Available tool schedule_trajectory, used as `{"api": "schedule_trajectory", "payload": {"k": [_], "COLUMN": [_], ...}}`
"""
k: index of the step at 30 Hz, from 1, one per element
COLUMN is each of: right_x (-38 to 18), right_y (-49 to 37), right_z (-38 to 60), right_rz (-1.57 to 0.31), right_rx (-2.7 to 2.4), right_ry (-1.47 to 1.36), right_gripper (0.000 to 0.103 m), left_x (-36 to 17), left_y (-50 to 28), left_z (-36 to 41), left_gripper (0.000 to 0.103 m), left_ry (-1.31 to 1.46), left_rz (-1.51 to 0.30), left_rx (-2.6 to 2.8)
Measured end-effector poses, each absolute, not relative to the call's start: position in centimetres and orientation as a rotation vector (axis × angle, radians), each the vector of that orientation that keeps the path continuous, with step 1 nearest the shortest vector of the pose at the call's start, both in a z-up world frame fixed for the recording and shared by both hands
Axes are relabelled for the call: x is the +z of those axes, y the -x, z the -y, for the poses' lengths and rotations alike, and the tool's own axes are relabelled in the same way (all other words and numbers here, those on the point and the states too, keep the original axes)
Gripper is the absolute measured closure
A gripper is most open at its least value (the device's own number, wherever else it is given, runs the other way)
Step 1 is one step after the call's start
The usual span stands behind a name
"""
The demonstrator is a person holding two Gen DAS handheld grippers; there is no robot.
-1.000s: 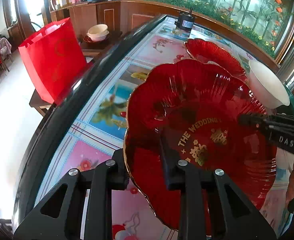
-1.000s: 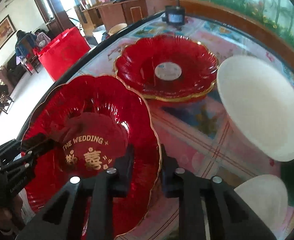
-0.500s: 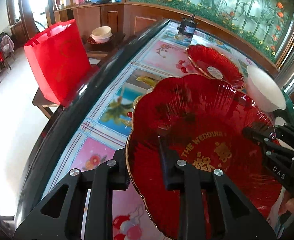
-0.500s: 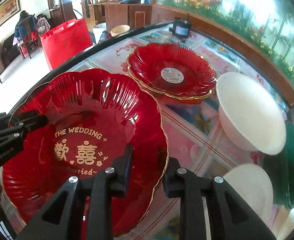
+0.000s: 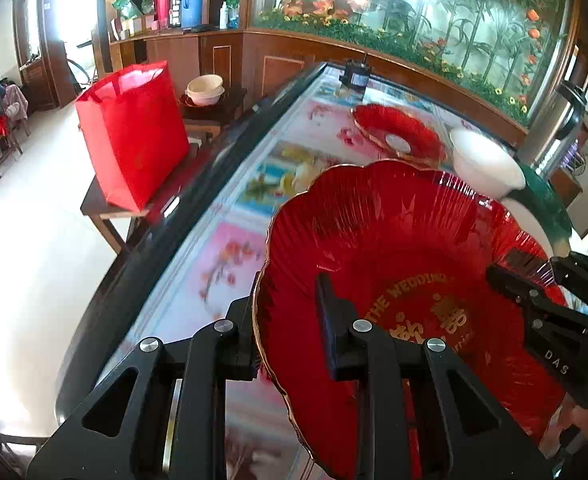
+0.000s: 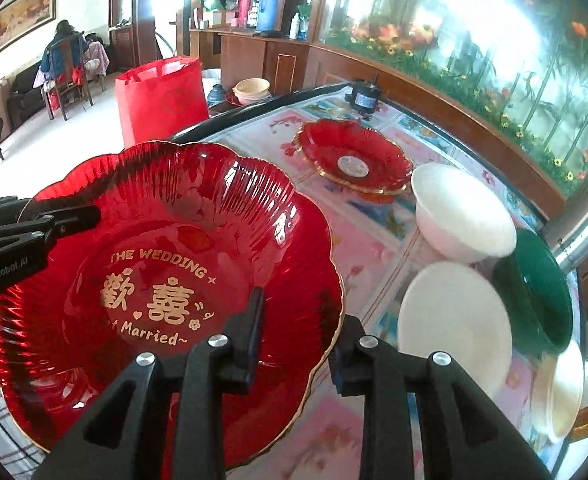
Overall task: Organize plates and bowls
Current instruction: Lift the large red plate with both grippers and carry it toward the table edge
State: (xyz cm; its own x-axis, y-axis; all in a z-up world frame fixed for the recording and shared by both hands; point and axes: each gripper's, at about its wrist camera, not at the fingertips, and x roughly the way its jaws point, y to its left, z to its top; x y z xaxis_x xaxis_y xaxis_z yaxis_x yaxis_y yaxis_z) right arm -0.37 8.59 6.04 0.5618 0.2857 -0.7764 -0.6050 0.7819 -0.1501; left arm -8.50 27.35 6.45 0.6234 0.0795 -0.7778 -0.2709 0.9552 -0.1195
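A large red glass wedding plate (image 5: 393,248) (image 6: 166,248) with gold lettering is held above the table by both grippers. My left gripper (image 5: 290,328) is shut on its left rim. My right gripper (image 6: 297,340) is shut on its right rim, and shows in the left wrist view (image 5: 533,300). A second red plate (image 6: 353,160) (image 5: 397,136) lies farther back on the table. A white bowl (image 6: 461,216) (image 5: 481,164), another white bowl (image 6: 453,320) and a green bowl (image 6: 533,288) stand to the right.
The table (image 6: 373,248) has a pictured glass top with a dark edge (image 5: 166,240). A red bag (image 5: 134,132) stands on a side table to the left. A small black device (image 6: 363,98) sits at the table's far end. A wooden wall runs along the right.
Both grippers have lifted the wedding plate higher above the table and drawn back, so the second red plate and the bowls look farther away. Both grips are unchanged.
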Motion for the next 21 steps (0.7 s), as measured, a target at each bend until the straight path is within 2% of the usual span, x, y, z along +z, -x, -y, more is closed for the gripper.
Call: {"api": "schedule_trajectory", "payload": {"k": [13, 21], "right_x": [2.1, 1.0], "right_y": [3.6, 4.5], "right_z": [-9.3, -9.5], "right_rz": [-0.908, -0.945], "right_rx": [0.563, 0.594], "right_ry": [0.457, 0.444], "right_gripper": [0.073, 0.072], "left_x": [2.6, 2.0], "left_y": [11.6, 12.8], "left_z": [-27.8, -28.1], "left_gripper": [0.080, 0.078], "left_ry": [0.257, 0.252], "left_rz": [-0.931, -0.901], "left_rx": [0.219, 0.223]}}
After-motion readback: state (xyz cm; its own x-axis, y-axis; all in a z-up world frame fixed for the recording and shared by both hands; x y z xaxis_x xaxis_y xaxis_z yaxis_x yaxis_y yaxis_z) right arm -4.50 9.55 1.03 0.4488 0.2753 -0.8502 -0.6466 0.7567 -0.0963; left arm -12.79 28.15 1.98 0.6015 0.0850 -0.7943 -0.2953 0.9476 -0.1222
